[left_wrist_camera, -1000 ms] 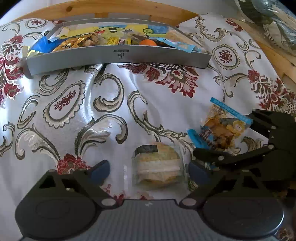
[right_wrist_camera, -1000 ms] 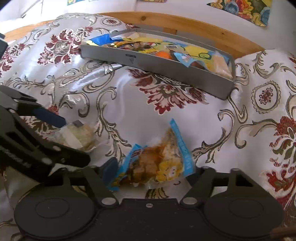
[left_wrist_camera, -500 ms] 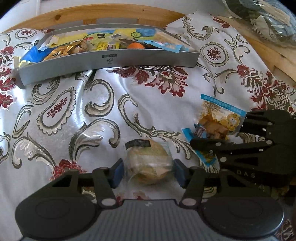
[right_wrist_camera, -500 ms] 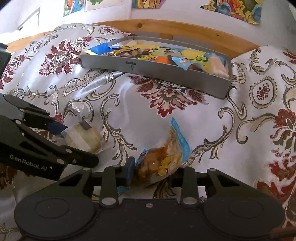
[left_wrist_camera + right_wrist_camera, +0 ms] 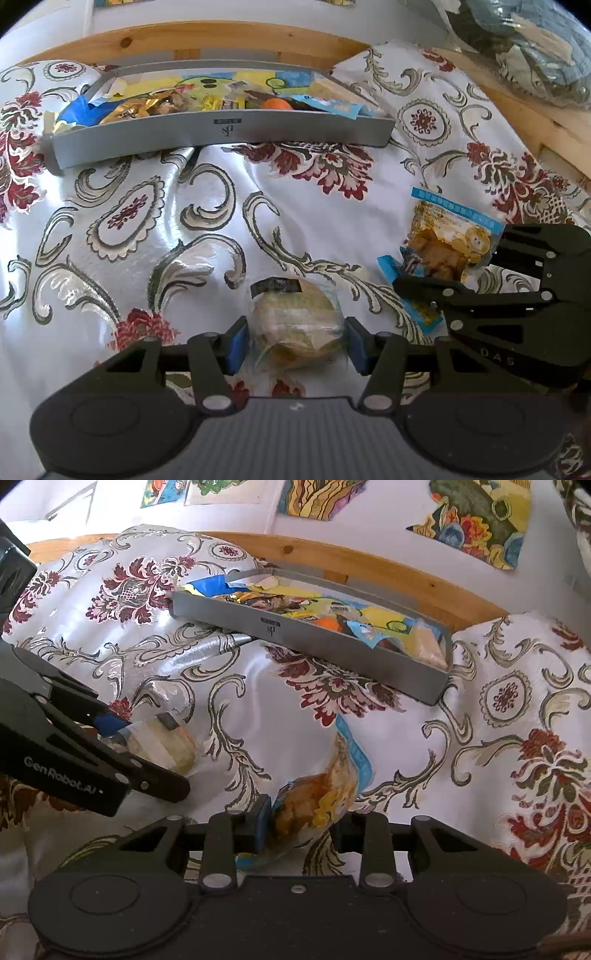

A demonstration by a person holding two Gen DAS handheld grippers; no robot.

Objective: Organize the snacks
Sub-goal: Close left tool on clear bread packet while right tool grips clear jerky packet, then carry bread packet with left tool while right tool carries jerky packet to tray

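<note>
The left claw (image 5: 293, 345) grips a wrapped bun (image 5: 295, 328) across its middle, on the patterned cloth (image 5: 147, 221); soft, light, likely to squash; the right claw (image 5: 301, 825) pinches a crinkly snack bag (image 5: 321, 794), probably slippery; the tray (image 5: 221, 134) sits beyond.

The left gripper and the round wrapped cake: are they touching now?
Touching. In the left wrist view both blue pads of the left gripper press the wrapper of the cake, with no gap on either side.
</note>
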